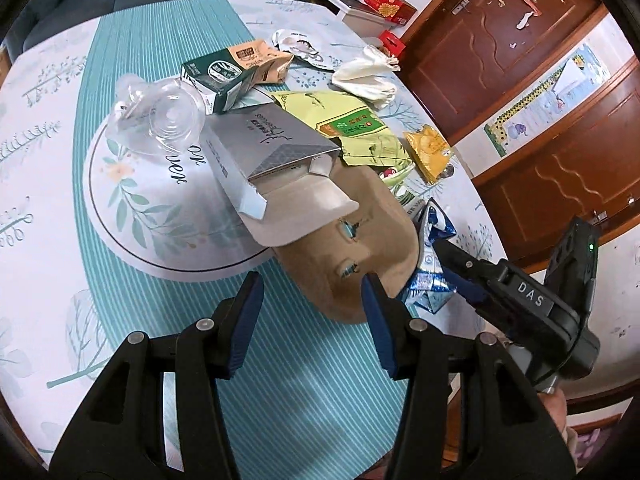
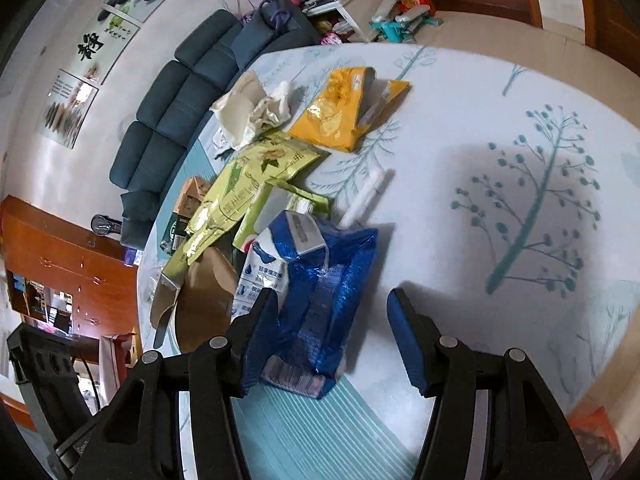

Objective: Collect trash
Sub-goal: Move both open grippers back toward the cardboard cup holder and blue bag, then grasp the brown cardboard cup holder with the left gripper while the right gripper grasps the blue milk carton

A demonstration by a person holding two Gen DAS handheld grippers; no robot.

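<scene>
Trash is piled on a round table. In the left wrist view a brown cardboard piece [image 1: 360, 240] lies under a grey box [image 1: 264, 144], with a clear plastic cup [image 1: 168, 120] and a green carton [image 1: 216, 76] behind. My left gripper [image 1: 311, 284] is open just above the cloth, its right fingertip at the cardboard's near edge. A crumpled blue and white pouch [image 2: 320, 300] lies between the fingers of my right gripper [image 2: 332, 304]. That gripper is open: the left finger is against the pouch and the right finger stands apart. It also shows at the pouch [image 1: 432, 280] from the right.
Yellow-green bags [image 2: 248, 184], a yellow packet [image 2: 344, 116], crumpled white paper [image 2: 256, 108] and a white tube [image 2: 366, 196] lie further back. A round white turntable [image 1: 132, 200] sits mid-table. A dark sofa [image 2: 172, 120] stands beyond, wooden doors [image 1: 520, 40] to one side.
</scene>
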